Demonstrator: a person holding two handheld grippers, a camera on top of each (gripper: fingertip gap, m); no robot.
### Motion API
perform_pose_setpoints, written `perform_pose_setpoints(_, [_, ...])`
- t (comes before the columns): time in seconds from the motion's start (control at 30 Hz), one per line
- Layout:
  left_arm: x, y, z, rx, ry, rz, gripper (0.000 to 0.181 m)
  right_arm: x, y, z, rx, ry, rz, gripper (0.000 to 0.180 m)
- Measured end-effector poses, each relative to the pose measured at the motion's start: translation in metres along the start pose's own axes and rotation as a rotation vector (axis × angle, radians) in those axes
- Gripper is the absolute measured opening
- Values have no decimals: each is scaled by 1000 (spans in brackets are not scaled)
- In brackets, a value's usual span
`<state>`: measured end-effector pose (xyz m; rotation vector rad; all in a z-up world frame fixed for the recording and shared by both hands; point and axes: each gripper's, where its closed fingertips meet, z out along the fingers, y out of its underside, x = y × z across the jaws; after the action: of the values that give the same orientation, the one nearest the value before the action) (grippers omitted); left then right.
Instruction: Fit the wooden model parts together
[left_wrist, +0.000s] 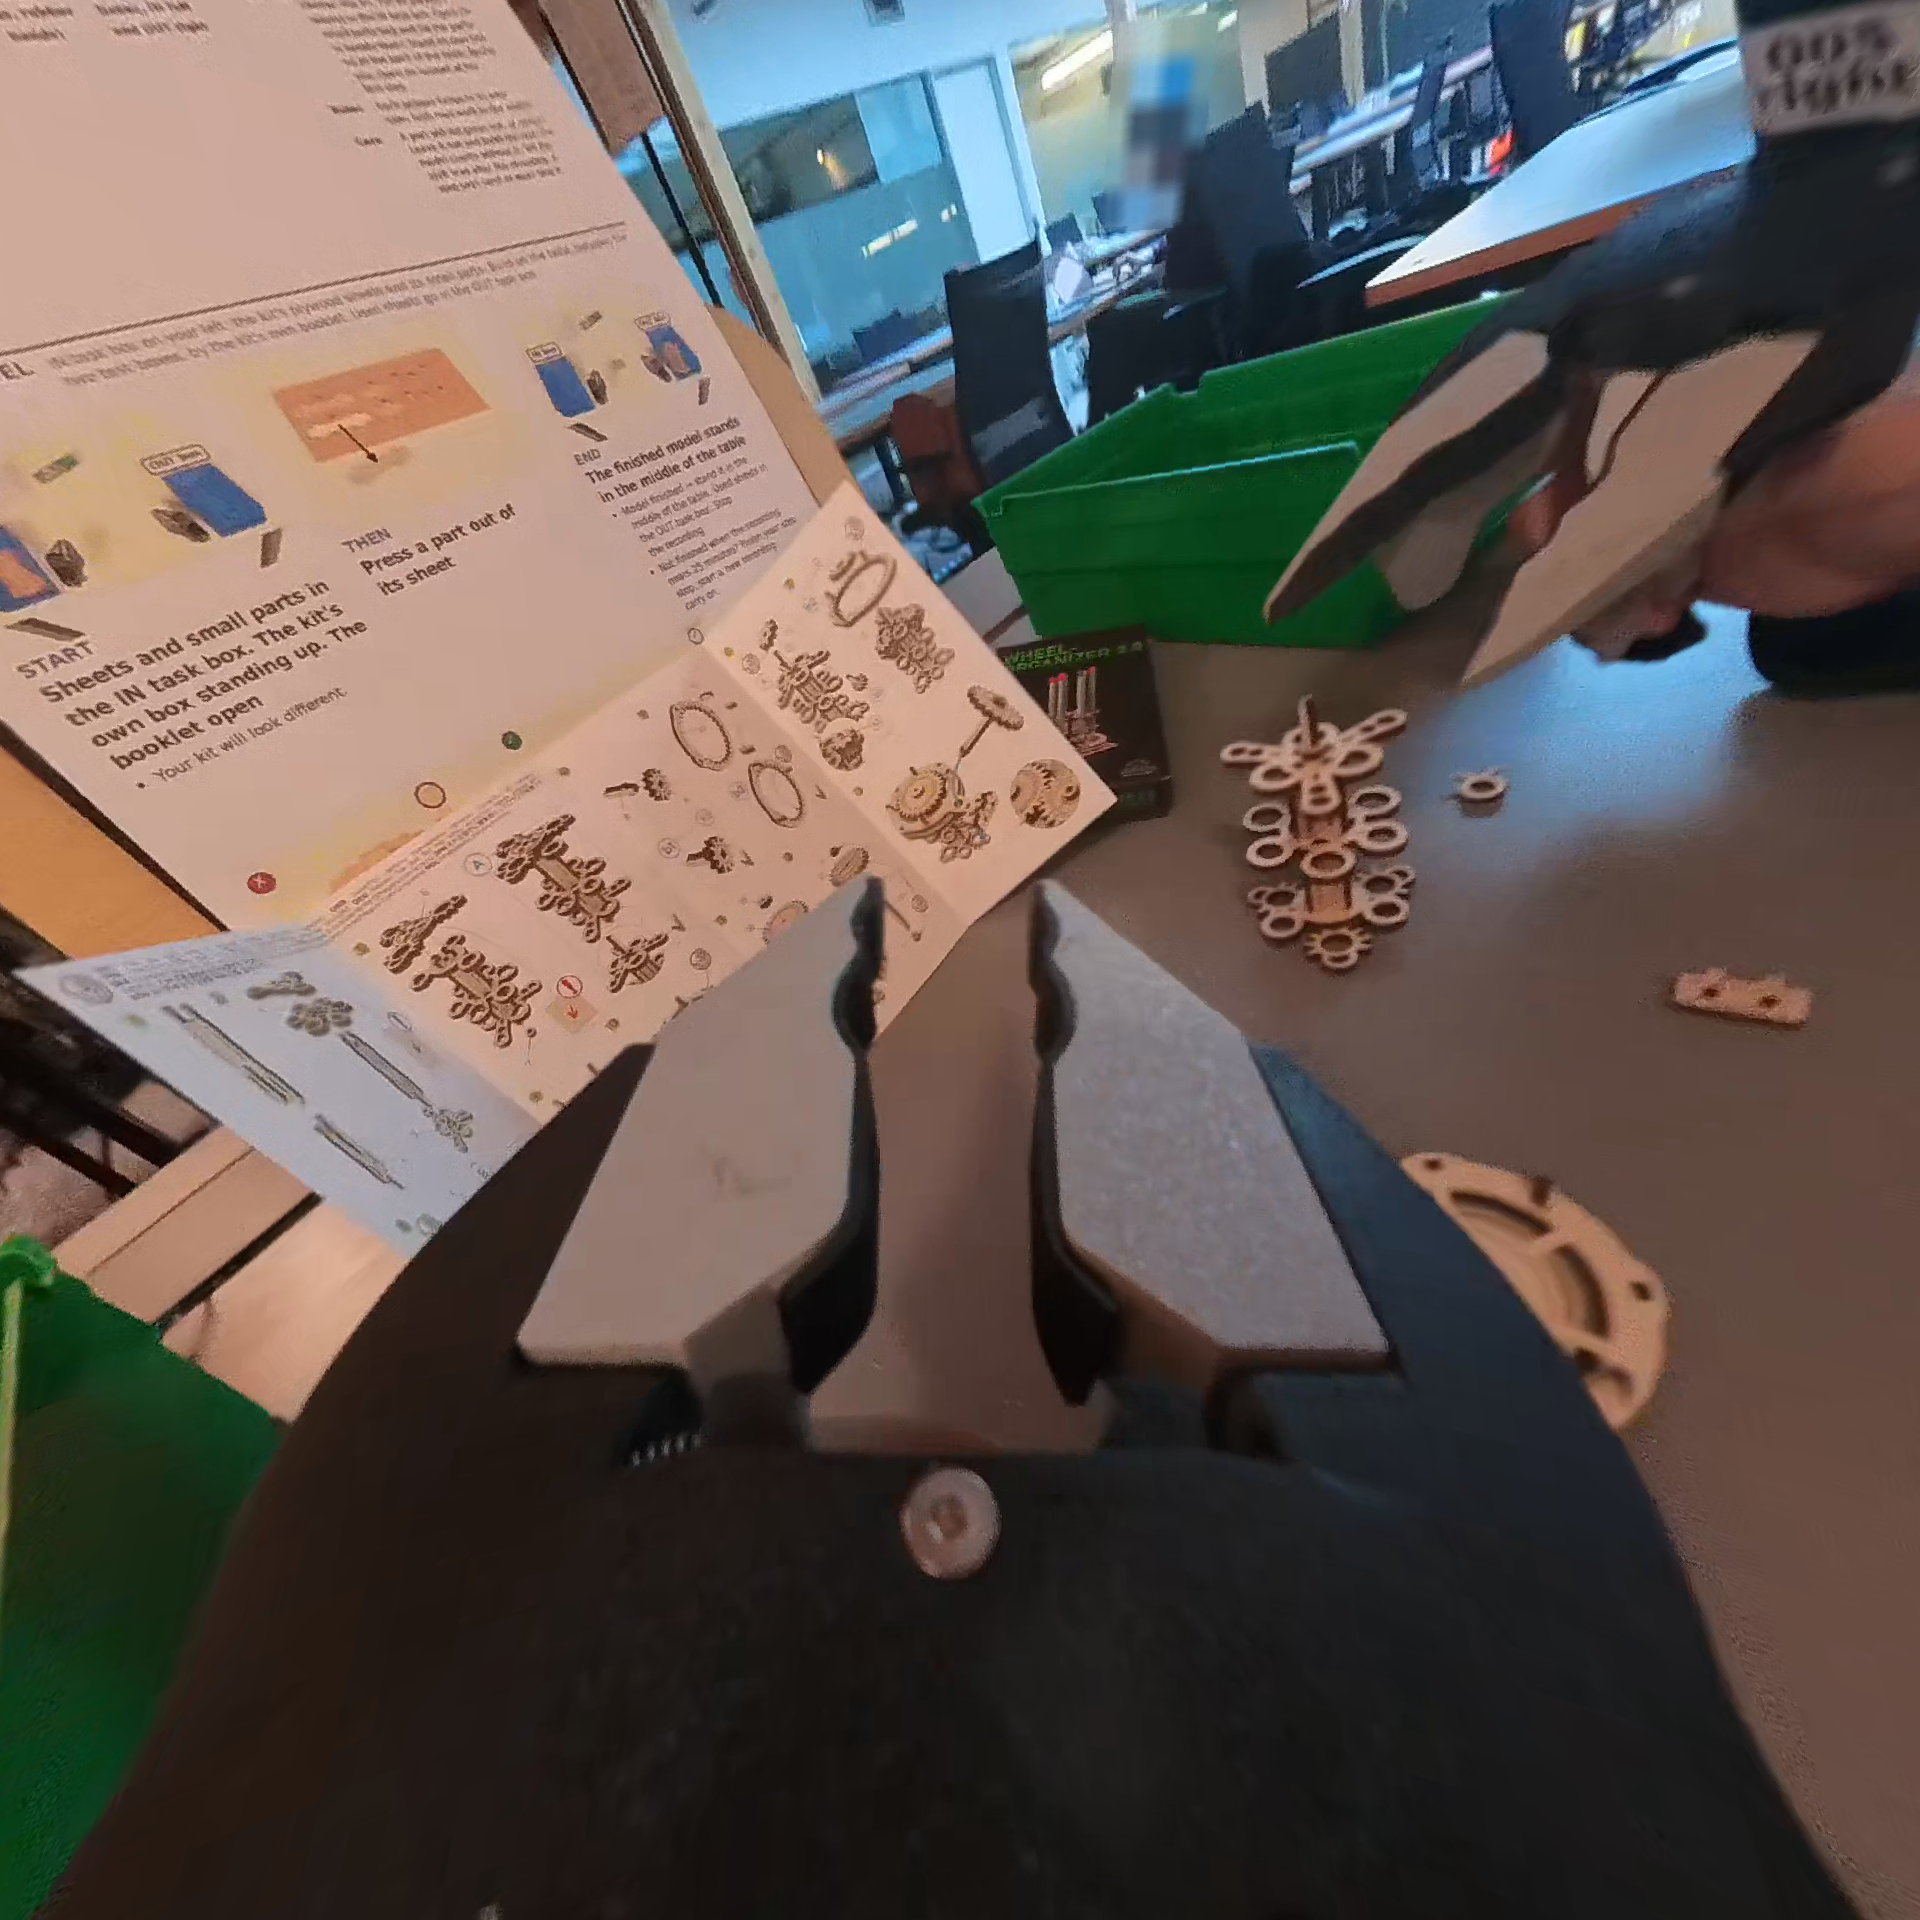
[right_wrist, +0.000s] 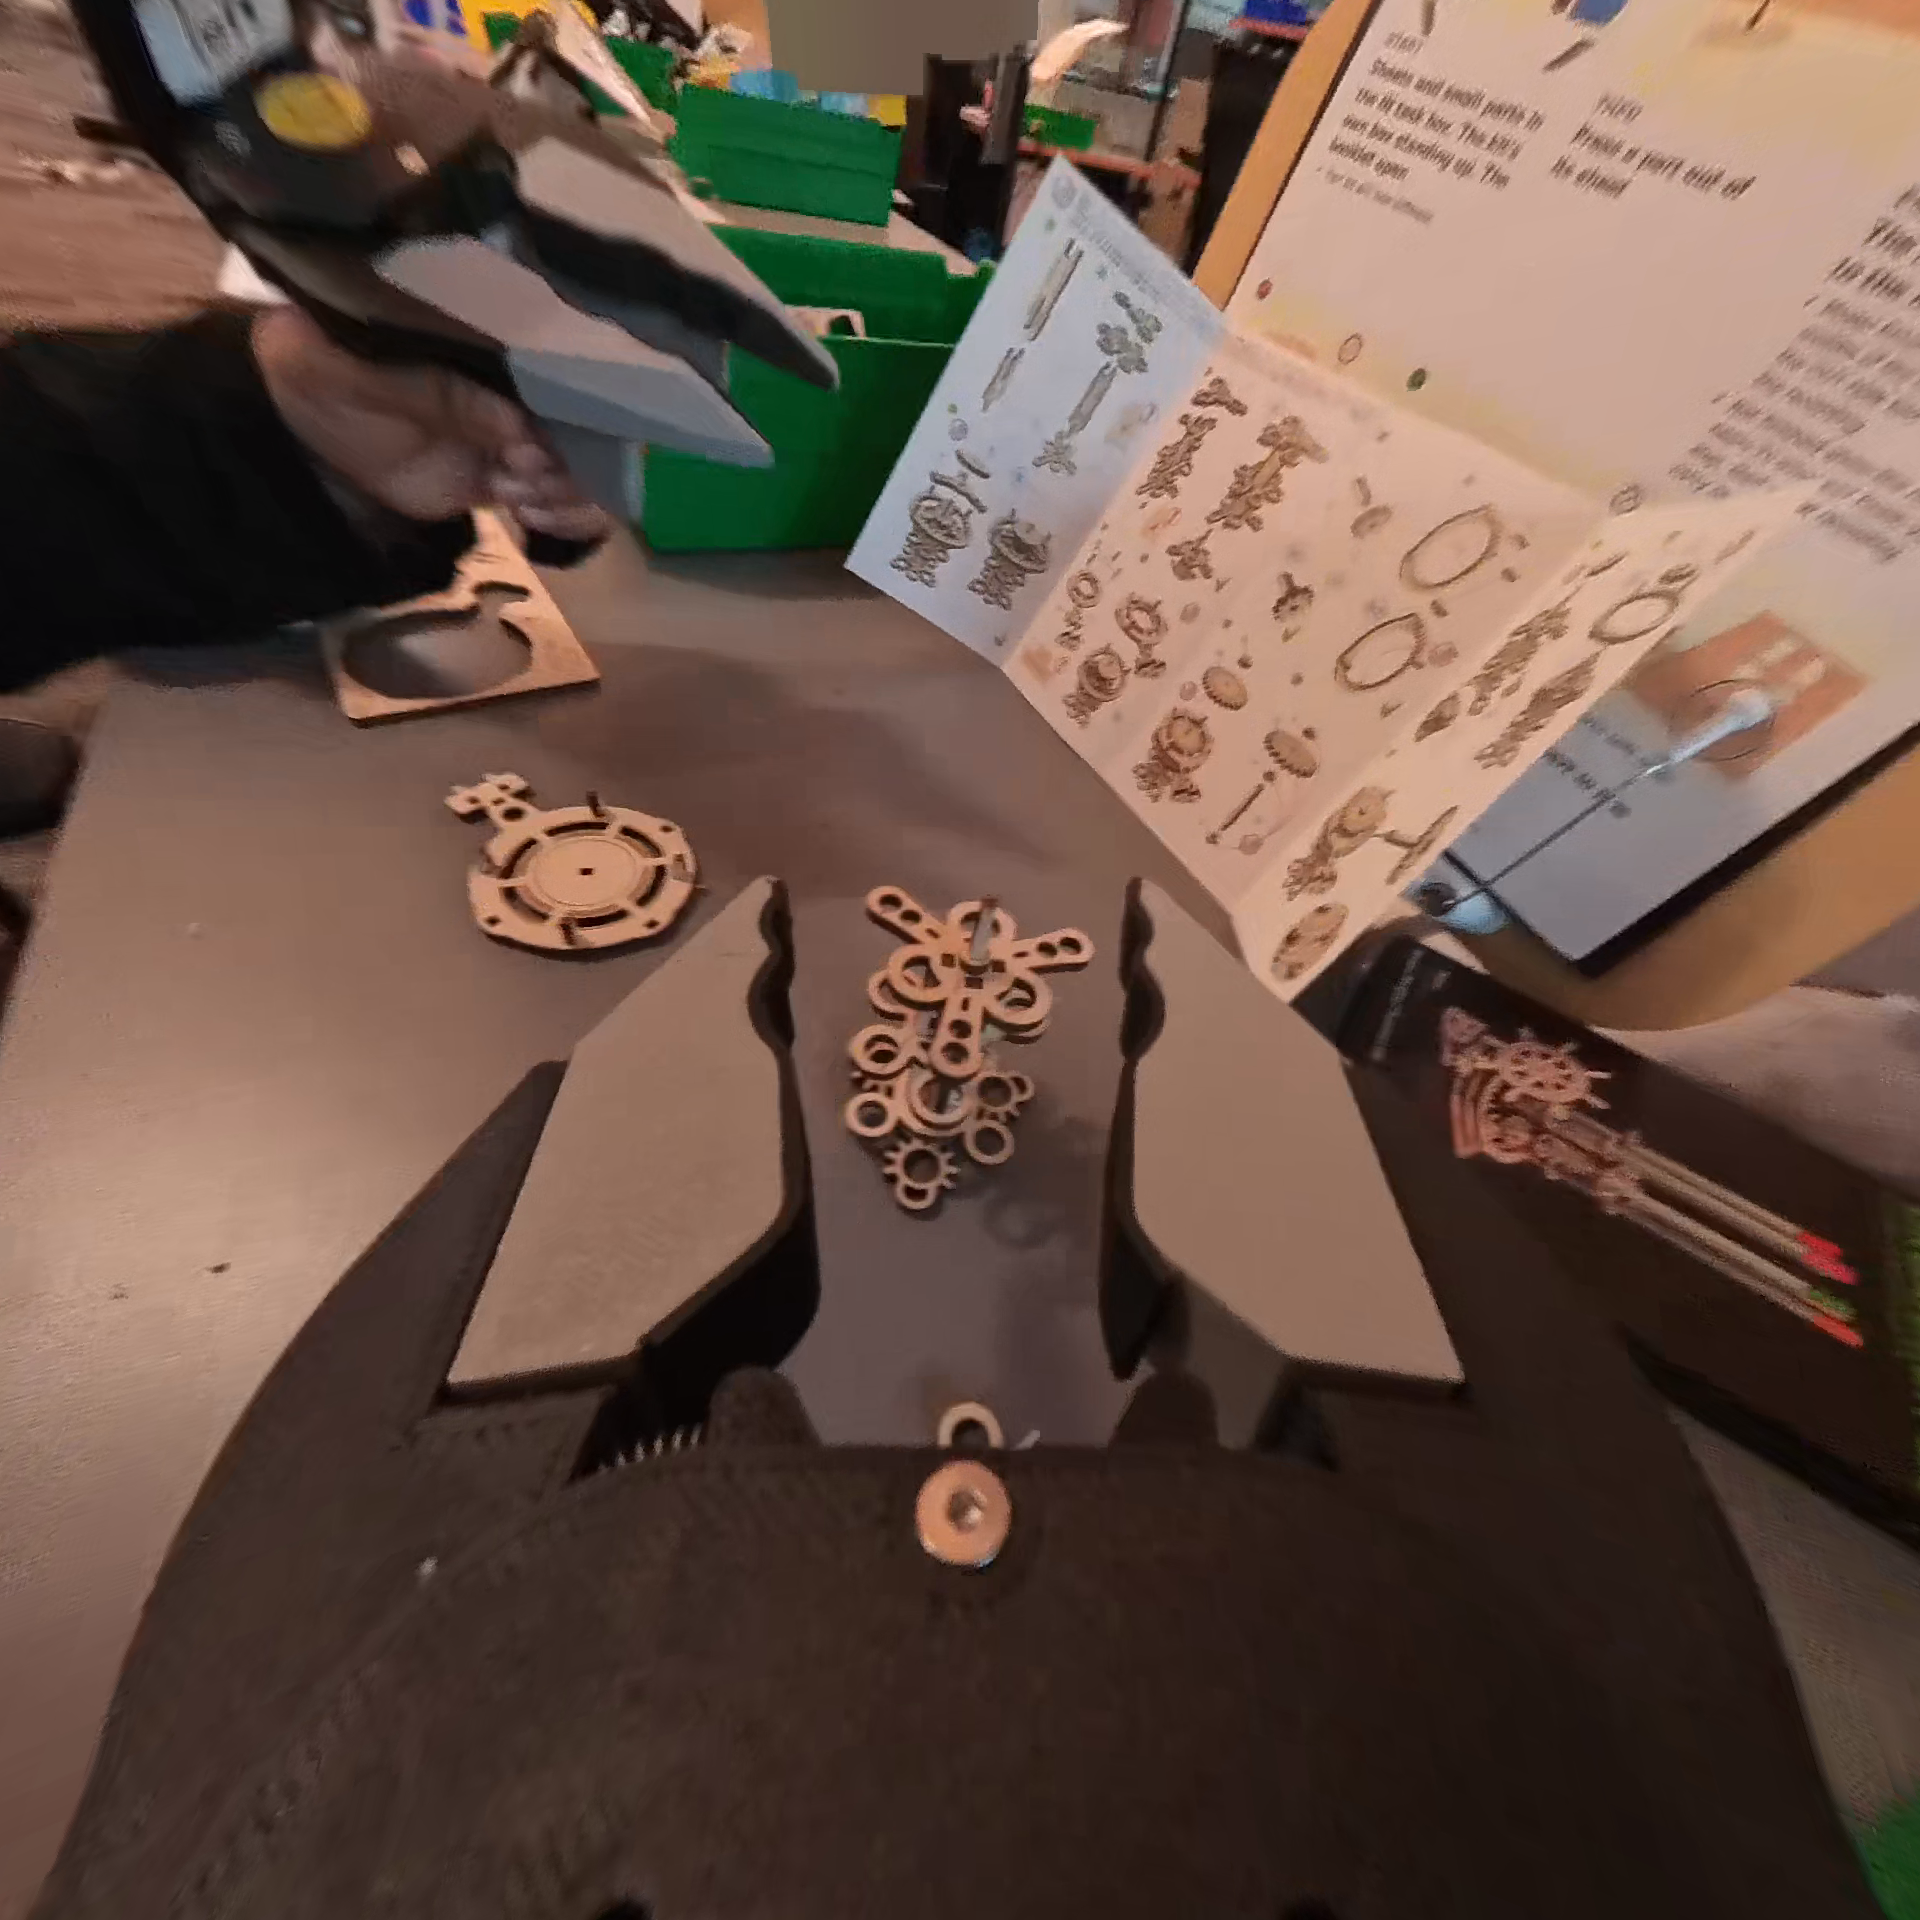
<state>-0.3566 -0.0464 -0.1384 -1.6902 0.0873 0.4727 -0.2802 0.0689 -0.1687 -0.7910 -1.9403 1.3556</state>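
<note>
Open-plan office, rows of desks, black chairs, glass partitions

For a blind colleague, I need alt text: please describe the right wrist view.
The open right gripper hovers over a grey table, its fingers either side of a stacked wooden assembly without touching it. A round wooden part lies to the left, an unfolded booklet stands behind, and the left gripper is held up at upper left.

The grey table bore an upright stacked wooden assembly, a round wooden disc part, a cut-out plywood sheet, a small wooden gear, a small two-holed wooden piece, the dark kit box, the unfolded booklet and green bins.
</note>
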Motion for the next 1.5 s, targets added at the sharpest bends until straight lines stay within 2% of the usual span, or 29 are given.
perform_pose_setpoints(0.07, [1,15,0,-4,-4,37,8,3,0,1,16,18,13,59])
perform_pose_setpoints(0.1, [6,17,-2,-53,20,82,13,2,1,3,13,13,27,61])
perform_pose_setpoints(0.17, [1,11,-6,17,-31,112,1,-2,0,6,1,6,29,59])
perform_pose_setpoints(0.3, [-3,25,-2,-60,-36,42,6,-2,1,8,-30,50,-47,51])
perform_pose_setpoints(0.53, [-17,33,-2,-94,-74,-28,7,-2,5,12,-41,36,-21,51])
perform_pose_setpoints(0.8, [-30,36,-5,-106,-150,11,7,-2,0,5,-24,78,-115,49])
perform_pose_setpoints(0.87, [-32,40,-7,-128,-153,-59,9,-3,0,3,-18,76,-122,49])
perform_pose_setpoints(1.0, [-12,40,-26,-249,-67,-131,6,-13,0,-2,-13,41,-130,48])
perform_pose_setpoints(1.07, [7,50,-41,-382,-2,-143,9,-27,2,-2,-15,-38,-116,48])
perform_pose_setpoints(1.17, [52,59,-59,-481,145,-230,13,-50,14,-1,-77,-173,-98,47])
perform_pose_setpoints(1.33, [90,100,-65,-656,201,-217,23,-59,28,-7,-142,-227,-132,45])
perform_pose_setpoints(1.4, [104,101,-60,-644,244,-256,18,-57,32,-10,-152,-227,-124,44])
perform_pose_setpoints(1.5, [126,94,-57,-620,325,-295,22,-50,37,-18,-159,-210,-103,44])
